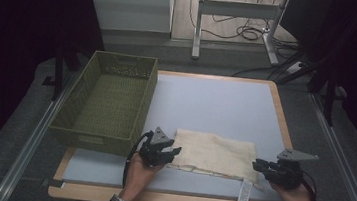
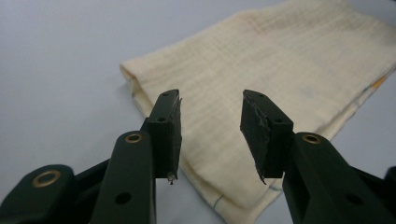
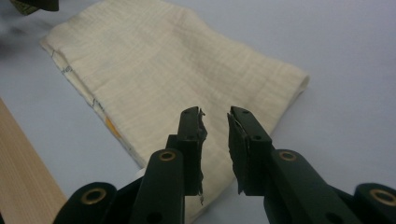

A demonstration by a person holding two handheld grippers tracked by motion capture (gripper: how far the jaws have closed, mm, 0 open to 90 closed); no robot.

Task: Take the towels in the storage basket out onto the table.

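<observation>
Cloth [image 1: 213, 153], cream and loosely woven with a fine ribbed grain, lies folded into a flat oblong on the pale blue-grey mat of the table [image 1: 216, 104], toward its 6 o'clock edge and between the two hands. A white care label [image 1: 245, 193] hangs off its corner at about 5 o'clock, its print too small to read. The left gripper [image 1: 173, 152] sits at the cloth's 9 o'clock end; in the left gripper view its black, rough-faced pads [image 2: 166, 133] stand moderately apart above the folded edge, with fabric below the gap but not pinched. The right gripper [image 1: 258, 165] sits at the 3 o'clock end, its pads [image 3: 194, 149] parted by a narrow slot over the cloth's corner, gripping nothing. Layers at the folded hems are hard to separate, though faint coloured stitching shows along them. A green woven-look basket [image 1: 95, 134], rectangular with perforated walls, stands at 9 to 10 o'clock of the cloth, overhanging the table's wooden rim. Both forearms are cut off at the bottom edge of the high view.
</observation>
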